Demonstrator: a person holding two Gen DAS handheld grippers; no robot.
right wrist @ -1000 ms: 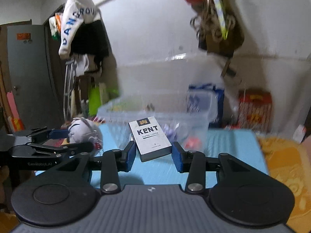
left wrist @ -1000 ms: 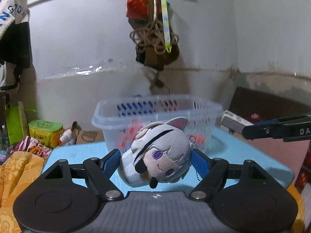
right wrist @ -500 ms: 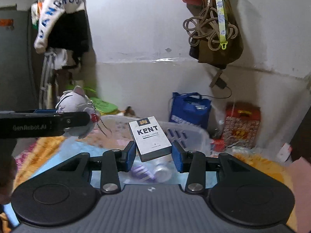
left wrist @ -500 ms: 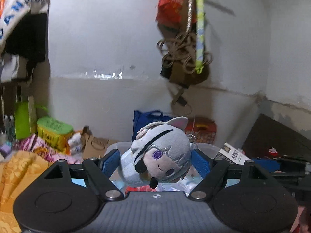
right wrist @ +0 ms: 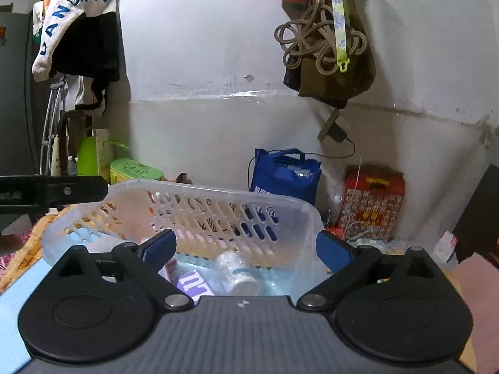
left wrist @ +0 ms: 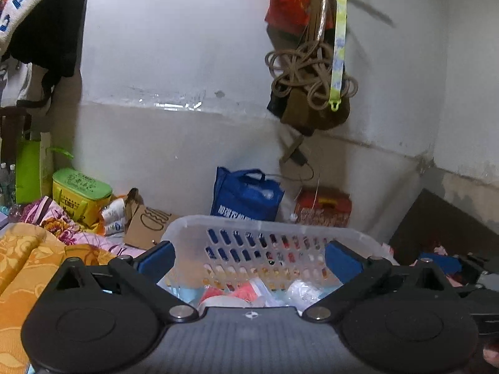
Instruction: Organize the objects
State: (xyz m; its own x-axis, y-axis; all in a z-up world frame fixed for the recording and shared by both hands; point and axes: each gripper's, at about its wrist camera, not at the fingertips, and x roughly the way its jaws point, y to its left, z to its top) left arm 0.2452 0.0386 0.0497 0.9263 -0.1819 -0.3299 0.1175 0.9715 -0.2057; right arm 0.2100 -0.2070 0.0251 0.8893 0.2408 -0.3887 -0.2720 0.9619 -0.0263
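A clear plastic basket (left wrist: 265,224) with slotted walls stands right in front of both grippers; it also shows in the right wrist view (right wrist: 218,193). My left gripper (left wrist: 249,258) is open and empty over the basket's near side. My right gripper (right wrist: 246,249) is open and empty over the basket too. Inside the basket I see a small clear bottle (right wrist: 238,272), a purple packet (right wrist: 191,283) and red and white items (left wrist: 243,293). The plush toy and the Kent box are out of sight. The left gripper's arm (right wrist: 53,191) shows at the left of the right wrist view.
A blue bag (left wrist: 246,194) and a red box (left wrist: 322,207) stand against the white wall behind the basket. A green-lidded yellow tub (left wrist: 81,193), a cardboard box (left wrist: 146,226) and orange floral cloth (left wrist: 25,258) lie left. A rope bundle (left wrist: 308,71) hangs above. The table is blue (right wrist: 12,293).
Both grippers have opened above the basket. The plush toy has left my left gripper and the Kent box has left my right gripper; neither is visible now.
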